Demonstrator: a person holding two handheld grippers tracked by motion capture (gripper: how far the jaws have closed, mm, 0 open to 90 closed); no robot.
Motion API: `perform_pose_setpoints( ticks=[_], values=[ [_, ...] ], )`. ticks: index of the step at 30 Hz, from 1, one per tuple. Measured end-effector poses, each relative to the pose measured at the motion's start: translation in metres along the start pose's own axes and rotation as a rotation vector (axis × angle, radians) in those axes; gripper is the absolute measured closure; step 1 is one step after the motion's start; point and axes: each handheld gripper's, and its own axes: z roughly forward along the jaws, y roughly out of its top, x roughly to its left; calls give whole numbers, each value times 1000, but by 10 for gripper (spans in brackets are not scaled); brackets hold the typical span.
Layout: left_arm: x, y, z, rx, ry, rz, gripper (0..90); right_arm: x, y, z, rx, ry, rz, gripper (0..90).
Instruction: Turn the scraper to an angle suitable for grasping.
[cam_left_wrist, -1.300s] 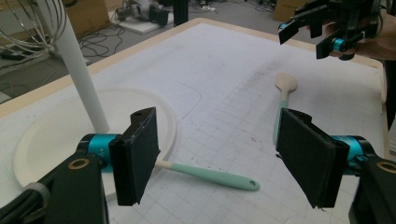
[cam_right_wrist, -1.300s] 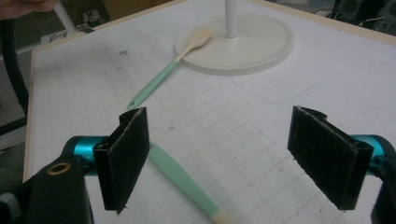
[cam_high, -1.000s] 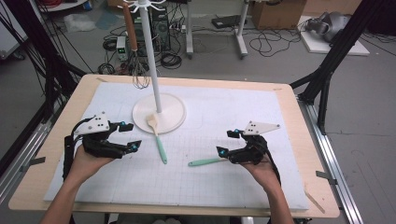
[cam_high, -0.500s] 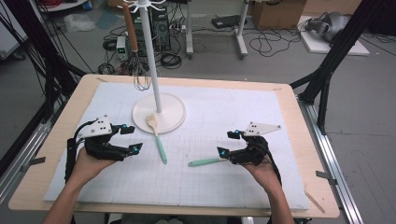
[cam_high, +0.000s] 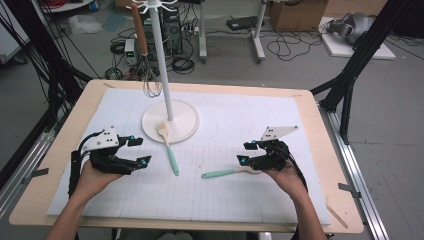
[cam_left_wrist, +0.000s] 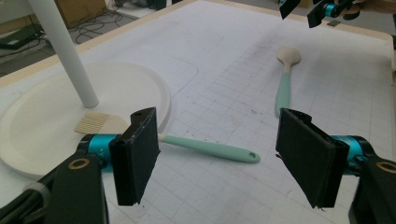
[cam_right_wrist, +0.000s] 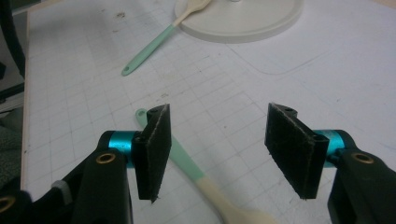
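Note:
A spoon (cam_high: 225, 173) with a mint handle and a cream bowl lies on the white mat. My right gripper (cam_high: 246, 153) hovers over its bowl end. In the right gripper view the spoon (cam_right_wrist: 187, 161) runs between the jaws close to the left pad; my right gripper (cam_right_wrist: 224, 149) is open and its jaws have just been closing. A mint-handled spatula (cam_high: 167, 145) rests its slotted wooden head on the stand's round base (cam_high: 187, 127). My left gripper (cam_high: 137, 152) stands open just left of it, with the spatula (cam_left_wrist: 205, 148) lying beyond its gripper (cam_left_wrist: 219, 158).
The stand's white pole (cam_high: 162, 60) rises from the base, and a whisk (cam_high: 150, 85) with a brown handle hangs from its top. The mat (cam_high: 240, 120) covers most of the wooden table (cam_high: 325, 150). Cables and boxes lie on the floor beyond.
The right gripper's jaws stand a little closer together than before. Both hands have stayed where they were, and the spoon and spatula have not moved.

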Motion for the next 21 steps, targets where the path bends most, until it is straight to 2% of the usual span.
perform_pose_setpoints(
  ticks=[5, 8, 12, 16, 18, 21],
  values=[
    [0, -1, -2, -2, 3, 2, 301, -1, 7, 1, 35, 14, -22, 431],
    [1, -1, -2, -4, 2, 3, 303, -3, 8, 1, 44, 19, -35, 498],
    [0, -2, -3, -11, 10, 7, 308, -9, 4, 1, 63, 18, -39, 668],
    [1, -2, -3, -13, 14, 9, 308, -19, -3, 4, 97, 14, -19, 823],
    [1, -1, -3, -17, 14, 9, 309, -23, -7, 7, 125, 8, -3, 878],
    [1, -1, -2, -18, 9, 9, 308, -27, -12, 11, 153, 3, -1, 889]
  ],
)
